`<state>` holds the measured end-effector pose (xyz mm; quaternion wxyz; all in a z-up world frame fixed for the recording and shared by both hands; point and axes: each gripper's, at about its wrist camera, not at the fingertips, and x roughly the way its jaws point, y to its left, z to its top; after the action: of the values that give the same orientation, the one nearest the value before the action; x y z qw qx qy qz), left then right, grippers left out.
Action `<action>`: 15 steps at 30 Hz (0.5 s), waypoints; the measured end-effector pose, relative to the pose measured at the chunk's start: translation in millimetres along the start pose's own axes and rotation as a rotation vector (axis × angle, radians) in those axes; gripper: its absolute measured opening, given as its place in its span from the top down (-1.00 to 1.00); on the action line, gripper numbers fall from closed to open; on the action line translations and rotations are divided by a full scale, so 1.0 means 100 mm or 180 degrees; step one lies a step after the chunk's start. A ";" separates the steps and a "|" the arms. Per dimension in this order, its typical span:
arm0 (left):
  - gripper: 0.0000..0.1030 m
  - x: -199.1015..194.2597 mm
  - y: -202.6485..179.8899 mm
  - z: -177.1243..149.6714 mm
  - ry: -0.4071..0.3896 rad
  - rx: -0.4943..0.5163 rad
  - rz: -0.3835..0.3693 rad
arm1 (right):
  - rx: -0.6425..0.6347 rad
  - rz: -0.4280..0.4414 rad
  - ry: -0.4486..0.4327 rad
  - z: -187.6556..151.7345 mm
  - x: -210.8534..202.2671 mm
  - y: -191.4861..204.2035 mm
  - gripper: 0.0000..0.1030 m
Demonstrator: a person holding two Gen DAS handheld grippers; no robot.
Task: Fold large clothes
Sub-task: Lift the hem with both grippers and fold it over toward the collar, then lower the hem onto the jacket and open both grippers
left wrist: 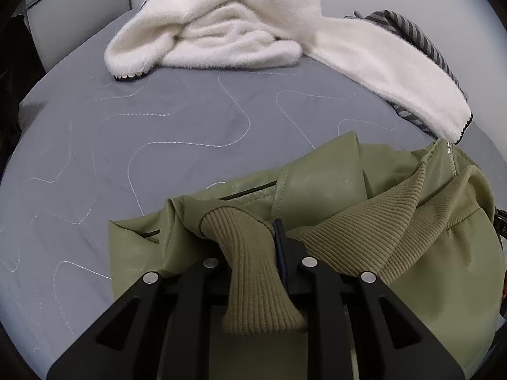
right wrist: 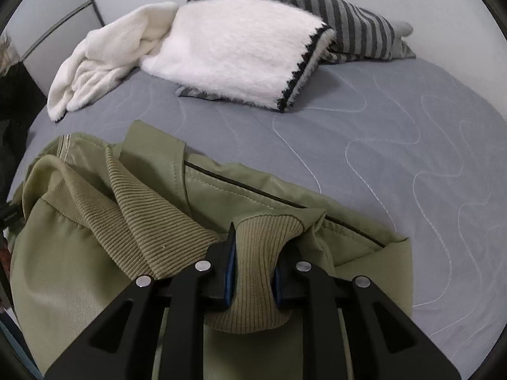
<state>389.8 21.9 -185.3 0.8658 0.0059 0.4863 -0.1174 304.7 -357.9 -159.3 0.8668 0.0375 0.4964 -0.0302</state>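
Left view, nearest the lens: ribbed olive cuff (left wrist: 253, 272) lies between the fingers of the left gripper (left wrist: 253, 243). The right-hand finger's blue pad touches the knit; the other finger is hidden under the cuff, so I cannot tell whether the grip is clenched or slack.

Right view: a second ribbed cuff (right wrist: 253, 272) sits between the blue pads of the right gripper (right wrist: 252, 247). Both pads press on the knit and it bulges out behind them, so this one is grasped.

Olive green jacket (right wrist: 79, 237) lies crumpled directly under and just ahead of both grippers on the grey quilted bed cover (right wrist: 396, 158), ribbed collar and zip toward the side between the grippers.

Well ahead of the grippers: fluffy white sweater (left wrist: 221, 34), one sleeve lying over a grey striped garment (right wrist: 348, 25).
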 end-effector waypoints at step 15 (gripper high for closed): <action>-0.69 -0.58 -0.03 0.15 -0.0134 -0.0075 -0.0286 | 0.0071 0.0368 -0.0066 0.09 -0.44 -0.08 -0.23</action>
<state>373.0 28.8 -128.5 0.8697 -0.0287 0.4692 -0.1505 289.5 -365.9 -116.5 0.8717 0.0754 0.4840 0.0141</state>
